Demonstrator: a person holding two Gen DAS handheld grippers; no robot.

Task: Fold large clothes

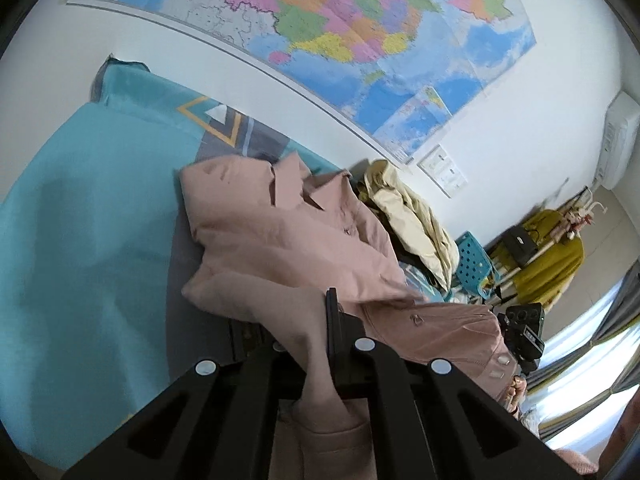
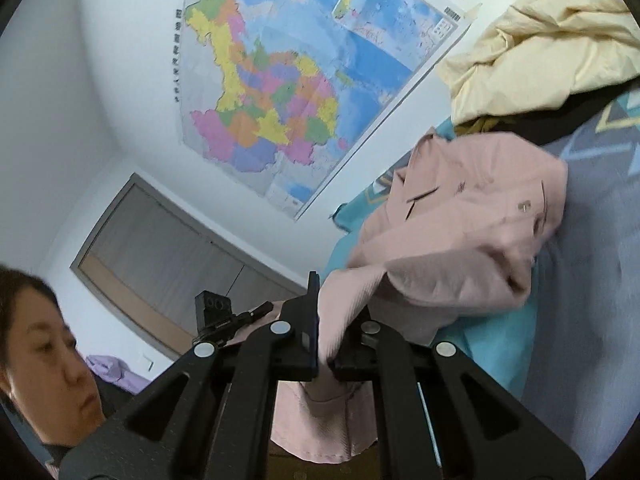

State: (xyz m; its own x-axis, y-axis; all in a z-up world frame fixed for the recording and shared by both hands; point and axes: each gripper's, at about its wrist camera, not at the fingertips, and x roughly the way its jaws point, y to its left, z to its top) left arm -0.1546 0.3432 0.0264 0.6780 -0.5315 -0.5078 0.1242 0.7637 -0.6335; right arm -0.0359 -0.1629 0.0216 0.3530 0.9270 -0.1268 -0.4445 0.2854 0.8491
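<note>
A large pink coat [image 1: 280,236] lies bunched on the bed, collar towards the wall. My left gripper [image 1: 308,344] is shut on a fold of its cloth, which runs between the black fingers [image 1: 334,336] and hangs below them. In the right wrist view the same pink coat [image 2: 472,232] is lifted off the bed, and my right gripper [image 2: 326,320] is shut on its edge, with cloth drooping under the fingers [image 2: 314,320]. The right gripper [image 1: 524,332] also shows in the left wrist view, past the coat's hem.
The bed has a teal and grey cover [image 1: 92,216]. A cream jacket [image 1: 412,216] is heaped by the wall beside the coat. A big map [image 1: 360,40] hangs above. A blue chair [image 1: 474,264] and a rack with a mustard garment [image 1: 552,260] stand beyond. A person's head [image 2: 36,360] is near the right gripper.
</note>
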